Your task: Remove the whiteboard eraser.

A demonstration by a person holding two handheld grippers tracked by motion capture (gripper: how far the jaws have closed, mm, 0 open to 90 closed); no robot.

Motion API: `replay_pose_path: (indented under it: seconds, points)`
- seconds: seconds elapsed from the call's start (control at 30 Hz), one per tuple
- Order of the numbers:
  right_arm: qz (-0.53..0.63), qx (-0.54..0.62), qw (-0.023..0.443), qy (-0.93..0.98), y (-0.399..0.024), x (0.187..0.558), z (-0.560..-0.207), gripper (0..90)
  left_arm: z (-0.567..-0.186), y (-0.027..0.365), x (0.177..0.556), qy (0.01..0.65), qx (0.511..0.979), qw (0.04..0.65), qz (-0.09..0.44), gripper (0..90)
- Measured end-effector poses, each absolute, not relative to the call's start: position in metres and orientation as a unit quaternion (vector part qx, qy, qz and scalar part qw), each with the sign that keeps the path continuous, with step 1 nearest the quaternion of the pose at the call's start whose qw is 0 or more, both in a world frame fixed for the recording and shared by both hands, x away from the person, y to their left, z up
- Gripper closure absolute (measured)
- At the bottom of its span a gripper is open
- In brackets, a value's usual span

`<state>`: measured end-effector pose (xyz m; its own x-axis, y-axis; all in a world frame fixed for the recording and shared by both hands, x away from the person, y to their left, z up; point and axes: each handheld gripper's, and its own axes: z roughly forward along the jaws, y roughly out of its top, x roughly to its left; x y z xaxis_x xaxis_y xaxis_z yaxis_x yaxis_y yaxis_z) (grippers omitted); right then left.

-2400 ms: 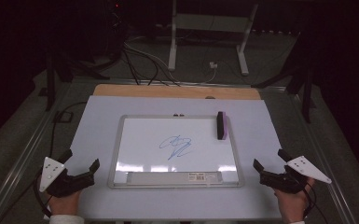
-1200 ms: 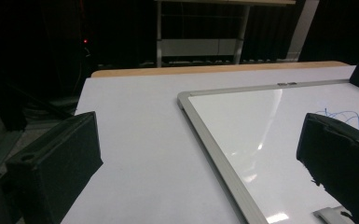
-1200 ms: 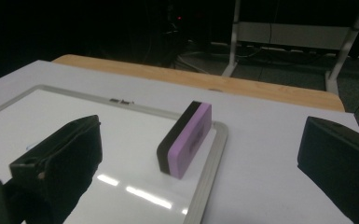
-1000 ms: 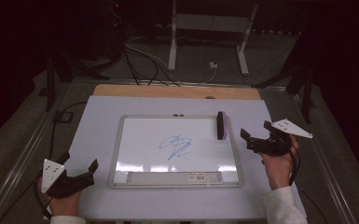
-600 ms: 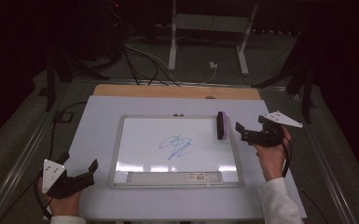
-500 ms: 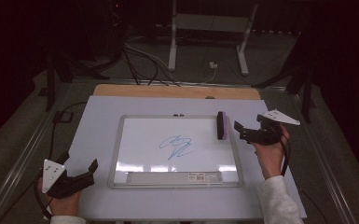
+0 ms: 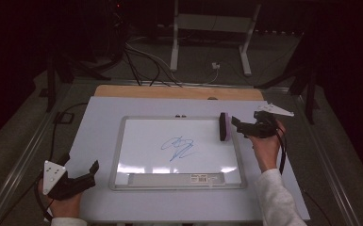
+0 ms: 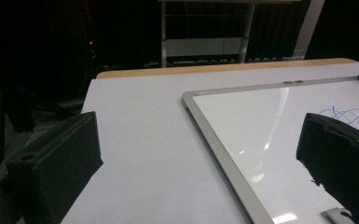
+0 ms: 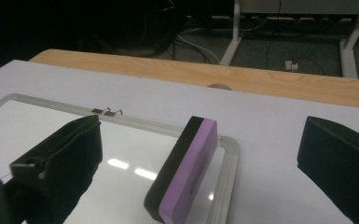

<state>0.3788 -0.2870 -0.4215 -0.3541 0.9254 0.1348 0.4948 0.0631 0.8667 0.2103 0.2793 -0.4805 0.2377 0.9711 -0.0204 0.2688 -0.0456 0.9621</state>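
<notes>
A white whiteboard [image 7: 136, 141] with a silver frame lies flat on the pale table, a blue scribble [image 7: 179, 148] near its middle. A black-and-purple eraser [image 7: 224, 126] stands on edge on the board's right rim. My right gripper [image 7: 238, 124] points left, its tips just short of the eraser. In the right gripper view the eraser [image 9: 186, 170] stands between the wide-apart jaws of the open right gripper [image 9: 200, 140], touching neither. My left gripper [image 7: 81, 165] rests open near the table's front left corner. In the left gripper view it [image 8: 198, 140] holds nothing, with the board's frame [image 8: 214, 135] ahead.
A wooden strip [image 7: 179, 92] runs along the table's far edge. Beyond it are cables [image 7: 146, 61] on the floor and a white stand [image 7: 207, 28]. Metal rails [image 7: 26, 155] flank the table. A label strip [image 7: 202, 178] sits on the board's near edge.
My right gripper has moved from the table's front right corner forward and left, up to the eraser. The left gripper, board and eraser have stayed put.
</notes>
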Motion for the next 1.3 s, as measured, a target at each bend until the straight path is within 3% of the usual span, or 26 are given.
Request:
replay_pose_path:
  seconds: [0.5, 0.77, 0.93, 1.1, 1.3]
  points:
    - [0.418, 0.545, 0.184, 0.703, -0.28, 0.405, -0.451, 17.9, -0.48, 0.279, 0.21, 0.496, 0.623, 0.48, 0.368, 0.6]
    - [0.396, 0.57, 0.154, 0.703, -0.277, 0.414, -0.47, 46.3, -0.481, 0.279, 0.21, 0.497, 0.623, 0.48, 0.368, 0.6]
    - [0.402, 0.582, 0.123, 0.697, -0.276, 0.417, -0.478, 58.8, -0.48, 0.279, 0.21, 0.497, 0.623, 0.48, 0.368, 0.6]
    - [0.407, 0.59, 0.102, 0.69, -0.275, 0.419, -0.483, 60.6, -0.48, 0.279, 0.209, 0.497, 0.622, 0.48, 0.368, 0.6]
    - [0.399, 0.6, 0.1, 0.686, -0.277, 0.422, -0.484, 49.6, -0.48, 0.278, 0.209, 0.496, 0.624, 0.479, 0.368, 0.6]
